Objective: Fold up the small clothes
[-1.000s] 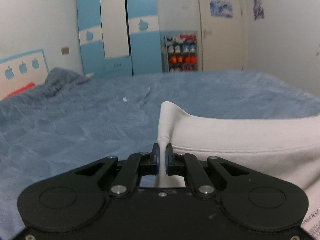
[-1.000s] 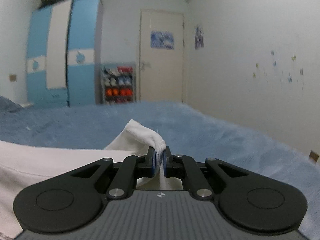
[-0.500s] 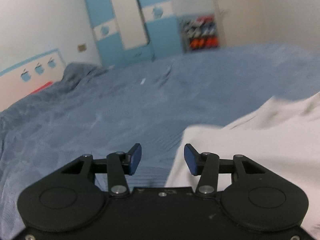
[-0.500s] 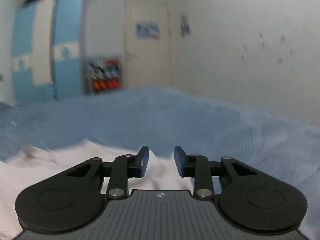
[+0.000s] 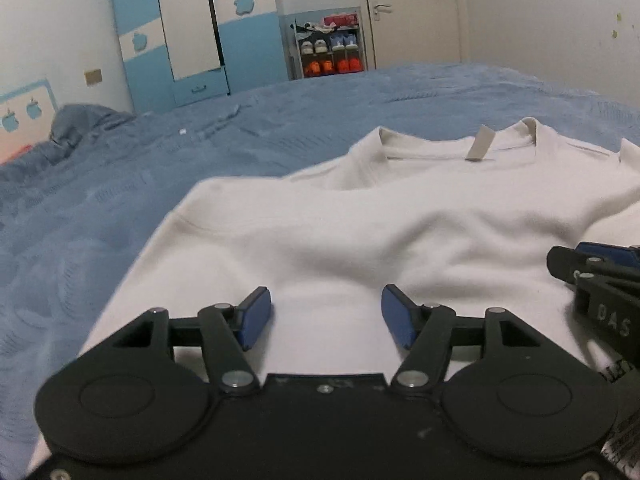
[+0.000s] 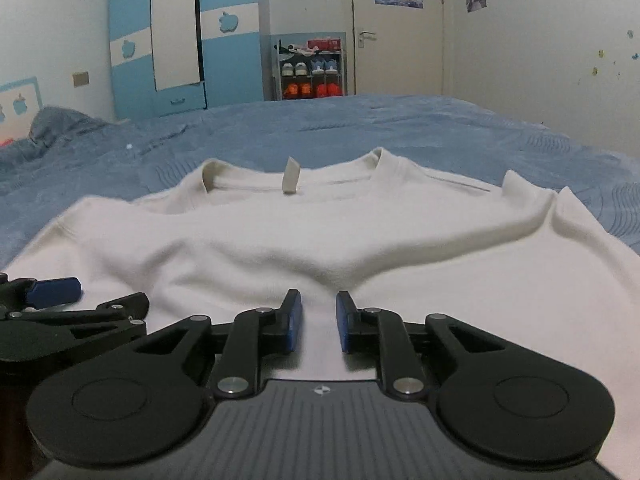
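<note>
A white sweatshirt (image 5: 360,232) lies on the blue bedspread (image 5: 120,184), its lower part folded up toward the collar (image 5: 460,148), where a neck label shows. My left gripper (image 5: 326,312) hovers open just above the near fold, nothing between its blue pads. In the right wrist view the same sweatshirt (image 6: 320,232) spreads ahead, and my right gripper (image 6: 318,322) stands open over its near edge with a narrow gap and nothing held. Each gripper shows at the edge of the other's view: the right gripper (image 5: 600,264) and the left gripper (image 6: 52,292).
The bedspread (image 6: 440,132) reaches far back and to both sides. A rumpled blue pillow (image 5: 80,124) lies at the far left. Beyond the bed stand a blue and white wardrobe (image 5: 192,28), a shoe rack (image 5: 328,52) and a closed door (image 5: 412,12).
Both grippers were shut on white fabric corners a second ago. They let go, opened and drew back toward me; the sweatshirt now lies folded on the bed.
</note>
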A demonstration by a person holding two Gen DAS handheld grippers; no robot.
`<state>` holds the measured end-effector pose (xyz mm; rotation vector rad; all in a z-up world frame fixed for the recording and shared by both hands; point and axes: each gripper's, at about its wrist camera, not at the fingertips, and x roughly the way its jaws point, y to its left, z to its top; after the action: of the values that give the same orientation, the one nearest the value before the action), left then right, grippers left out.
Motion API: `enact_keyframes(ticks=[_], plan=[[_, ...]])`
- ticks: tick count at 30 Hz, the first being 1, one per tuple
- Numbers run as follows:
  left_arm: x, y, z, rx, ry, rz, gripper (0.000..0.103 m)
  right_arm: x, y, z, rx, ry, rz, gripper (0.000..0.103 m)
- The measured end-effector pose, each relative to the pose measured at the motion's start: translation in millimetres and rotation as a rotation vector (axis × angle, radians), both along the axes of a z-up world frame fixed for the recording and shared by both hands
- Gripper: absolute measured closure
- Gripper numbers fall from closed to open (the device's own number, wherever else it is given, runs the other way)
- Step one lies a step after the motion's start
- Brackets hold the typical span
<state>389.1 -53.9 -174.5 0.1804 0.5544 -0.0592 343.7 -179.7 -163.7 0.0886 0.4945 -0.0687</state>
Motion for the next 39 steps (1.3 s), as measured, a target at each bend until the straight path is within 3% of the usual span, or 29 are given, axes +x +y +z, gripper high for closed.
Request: enact_keyframes(ticks=[2, 5, 8, 11, 12, 13, 14, 15, 19, 21, 23, 25, 27, 29, 30, 32, 34, 36, 37, 39], plan=[[-6, -1, 16, 0.011, -0.056, -0.014, 0.040, -9, -8, 18, 0.017, -0.042, -0.001, 0.082], [-6, 16, 46, 0.027, -0.184, 0.020, 0.040, -20, -26, 50, -0.049, -0.177, -0.076, 0.082], [9, 40, 57, -0.023, -0.198, 0.058, 0.040, -9, -57, 54, -0.082, -0.167, -0.113, 0.082], [40, 65, 26, 0.033, -0.142, 0.119, 0.040, 10, -78, 18, -0.165, -0.081, -0.137, 0.082], [57, 73, -2, 0.087, -0.050, 0.168, 0.036, 21, -87, -3, -0.142, -0.005, -0.134, 0.082], [68, 85, -25, 0.026, 0.047, 0.178, 0.031, 25, -95, -13, -0.063, 0.005, -0.122, 0.082], [63, 98, -30, -0.065, 0.037, 0.190, 0.031, 25, -101, -12, -0.014, -0.007, -0.126, 0.083], [64, 104, -28, -0.099, 0.027, 0.202, 0.030, 25, -102, -9, -0.008, -0.007, -0.127, 0.083], [63, 92, -16, 0.013, 0.027, 0.195, 0.030, 14, -95, 8, -0.050, -0.035, -0.154, 0.083], [40, 83, 9, 0.050, -0.030, 0.199, 0.032, -5, -95, 31, -0.089, -0.130, -0.175, 0.083], [30, 80, 25, 0.064, -0.094, 0.148, 0.030, -16, -103, 43, -0.116, -0.160, -0.179, 0.079], [29, 72, 18, 0.178, -0.134, 0.116, 0.031, -13, -119, 39, -0.127, -0.141, -0.191, 0.077], [47, 78, -15, 0.244, -0.050, 0.113, 0.028, -2, -134, 3, -0.181, -0.071, -0.264, 0.073], [46, 104, -30, 0.037, -0.027, 0.128, 0.024, 6, -155, -20, -0.047, -0.021, -0.277, 0.070], [49, 110, -28, -0.002, -0.016, 0.144, 0.023, 6, -156, -18, -0.041, -0.032, -0.281, 0.069], [52, 107, -29, 0.006, -0.005, 0.144, 0.022, 7, -152, -19, -0.060, -0.032, -0.281, 0.066], [50, 98, -23, 0.073, -0.006, 0.154, 0.023, 9, -149, -15, -0.081, -0.019, -0.273, 0.062], [43, 93, -4, 0.119, -0.004, 0.172, 0.026, 1, -147, 3, -0.104, 0.010, -0.264, 0.062], [31, 93, 10, 0.107, 0.002, 0.151, 0.026, -9, -145, 16, -0.104, 0.010, -0.254, 0.060], [-4, 99, 39, 0.052, 0.047, 0.079, 0.026, -45, -149, 41, -0.064, -0.026, -0.232, 0.041]])
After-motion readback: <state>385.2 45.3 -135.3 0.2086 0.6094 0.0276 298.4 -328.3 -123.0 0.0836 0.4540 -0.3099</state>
